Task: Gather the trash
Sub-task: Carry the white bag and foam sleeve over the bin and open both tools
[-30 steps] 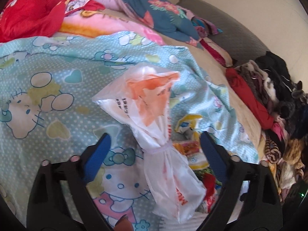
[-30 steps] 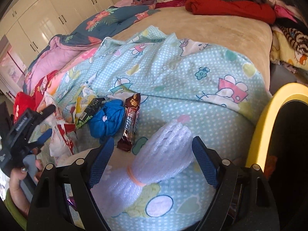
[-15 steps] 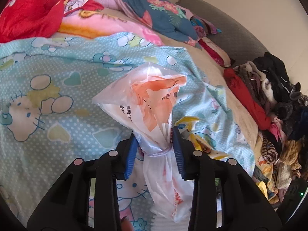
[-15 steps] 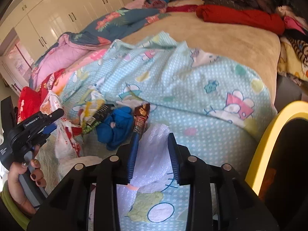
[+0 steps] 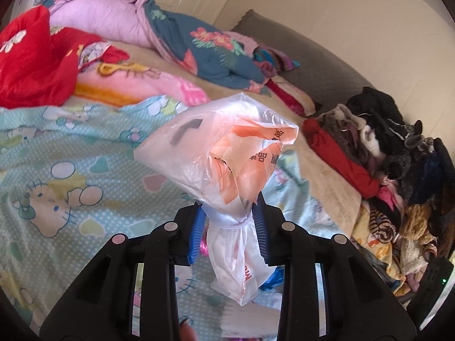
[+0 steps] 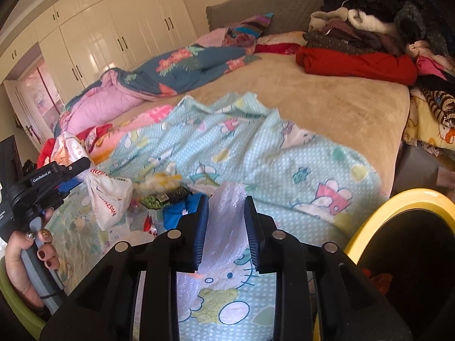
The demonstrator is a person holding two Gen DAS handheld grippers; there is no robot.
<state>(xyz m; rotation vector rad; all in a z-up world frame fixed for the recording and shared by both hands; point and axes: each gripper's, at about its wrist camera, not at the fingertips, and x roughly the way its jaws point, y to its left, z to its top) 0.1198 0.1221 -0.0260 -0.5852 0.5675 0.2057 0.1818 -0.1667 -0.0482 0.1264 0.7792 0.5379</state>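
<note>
The left hand-held gripper (image 5: 229, 228) is clamping the tied plastic bag (image 5: 224, 167) pointing upward at centre frame, while the right hand-held gripper (image 6: 224, 233) is pinching the foam wrap (image 6: 224, 218) lengthwise.

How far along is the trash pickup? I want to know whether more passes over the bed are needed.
Nothing visibly binned yet. In hand: the left gripper is shut on the tied plastic bag, the right gripper on the bubble wrap, both clear of the blanket. Left: snack wrappers and a blue wad beside the yellow-rimmed bin.
</note>
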